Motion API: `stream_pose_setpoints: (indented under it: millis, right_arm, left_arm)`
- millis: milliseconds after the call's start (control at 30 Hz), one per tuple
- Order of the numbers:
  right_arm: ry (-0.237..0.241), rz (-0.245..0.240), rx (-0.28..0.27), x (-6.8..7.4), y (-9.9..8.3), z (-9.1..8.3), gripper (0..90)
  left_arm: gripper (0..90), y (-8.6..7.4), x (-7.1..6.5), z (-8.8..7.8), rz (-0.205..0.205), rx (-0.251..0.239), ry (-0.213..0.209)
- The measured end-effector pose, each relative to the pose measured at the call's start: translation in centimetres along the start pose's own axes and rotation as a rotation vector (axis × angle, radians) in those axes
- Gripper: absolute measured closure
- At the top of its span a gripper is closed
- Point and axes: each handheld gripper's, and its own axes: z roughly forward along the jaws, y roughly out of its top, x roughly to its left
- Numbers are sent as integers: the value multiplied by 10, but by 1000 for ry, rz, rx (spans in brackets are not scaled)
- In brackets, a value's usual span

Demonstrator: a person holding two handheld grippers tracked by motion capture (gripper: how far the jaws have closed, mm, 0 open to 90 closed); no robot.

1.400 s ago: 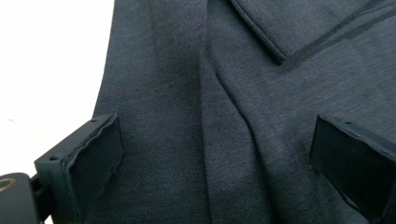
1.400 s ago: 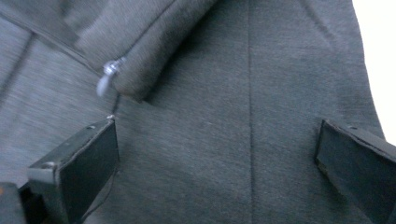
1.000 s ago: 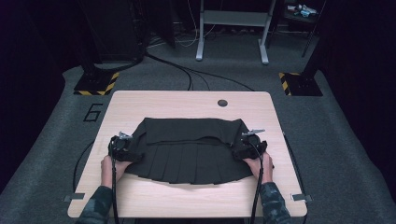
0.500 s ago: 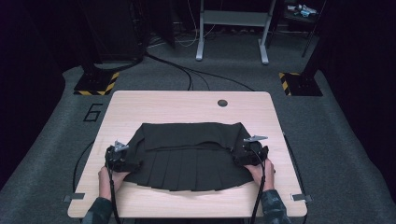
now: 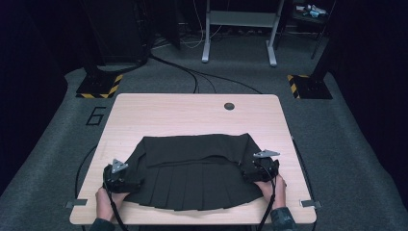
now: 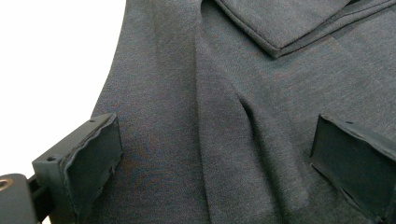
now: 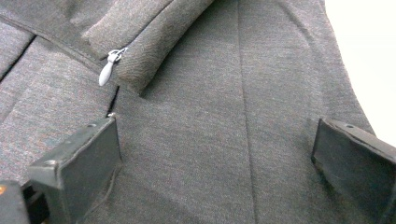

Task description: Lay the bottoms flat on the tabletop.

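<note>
Since the earlier pictures the dark pleated skirt (image 5: 195,168) has come nearer the person's edge of the wooden table (image 5: 192,115): its near hem now lies close to that edge, and both hands have drawn back with it. The left gripper (image 5: 126,182) sits at the skirt's left edge, farther toward the near left corner than before, and the right gripper (image 5: 250,171) sits at the skirt's right edge.

In the left gripper view the jaws stand wide apart over the grey cloth with a soft fold (image 6: 252,135) running between them; nothing is clamped. In the right gripper view the jaws are likewise wide open above the fabric, holding nothing, with the zip pull (image 7: 106,71) just beyond the left jaw, beside the waistband (image 7: 149,32)
</note>
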Motion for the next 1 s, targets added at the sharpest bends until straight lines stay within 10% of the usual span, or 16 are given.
stream_pose_setpoints:
  millis: [600, 800, 1000]
  right_arm:
    - [17, -21, 15, 10, -15, -15, 9]
    - [37, -20, 35, 5, -8, -17, 76]
    - [20, -49, -56, 15, 9, -35, 137]
  left_arm:
    - [54, -12, -5, -14, -28, -14, 18]
    - [46, 5, -8, -26, -6, -25, 28]
    - [49, 32, -24, -22, 66, -37, -14]
